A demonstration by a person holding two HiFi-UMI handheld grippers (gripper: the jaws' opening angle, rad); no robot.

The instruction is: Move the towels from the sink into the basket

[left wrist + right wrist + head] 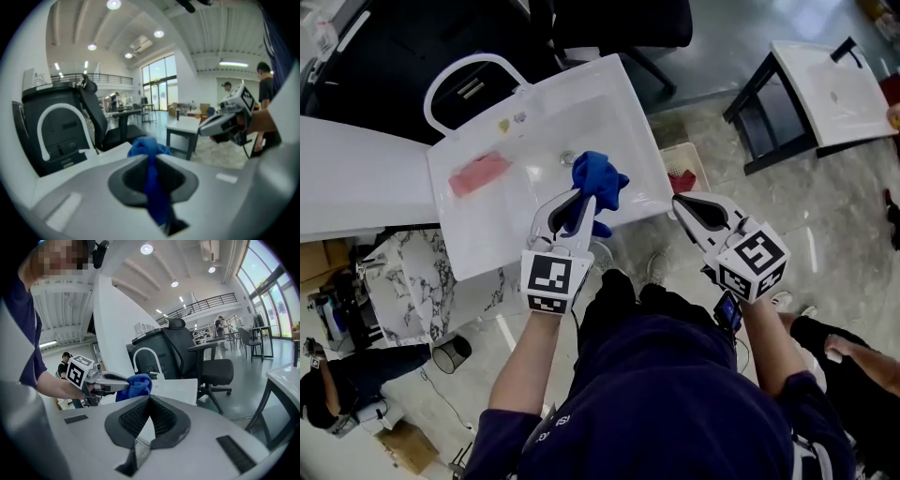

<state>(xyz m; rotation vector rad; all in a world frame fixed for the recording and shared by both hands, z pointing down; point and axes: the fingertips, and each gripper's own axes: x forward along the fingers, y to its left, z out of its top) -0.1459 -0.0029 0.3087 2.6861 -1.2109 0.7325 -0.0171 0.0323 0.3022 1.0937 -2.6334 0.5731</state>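
In the head view a white sink (534, 220) holds a pink towel (480, 173) lying flat at its left side. My left gripper (579, 202) is shut on a blue towel (598, 178), bunched up above the sink's right half. In the left gripper view the blue towel (146, 146) hangs pinched between the jaws of the left gripper (151, 161). My right gripper (679, 202) is shut and empty, just past the sink's right edge; in its own view the right gripper (149, 400) holds nothing. A pale basket (682, 171) with something red inside stands on the floor beside the sink.
A white looped faucet (473, 70) rises at the sink's far corner. A white counter (356, 178) adjoins the sink on the left. A black office chair (619, 23) stands behind it. A second sink on a black stand (830, 89) is at the far right. A person (342, 394) crouches at the lower left.
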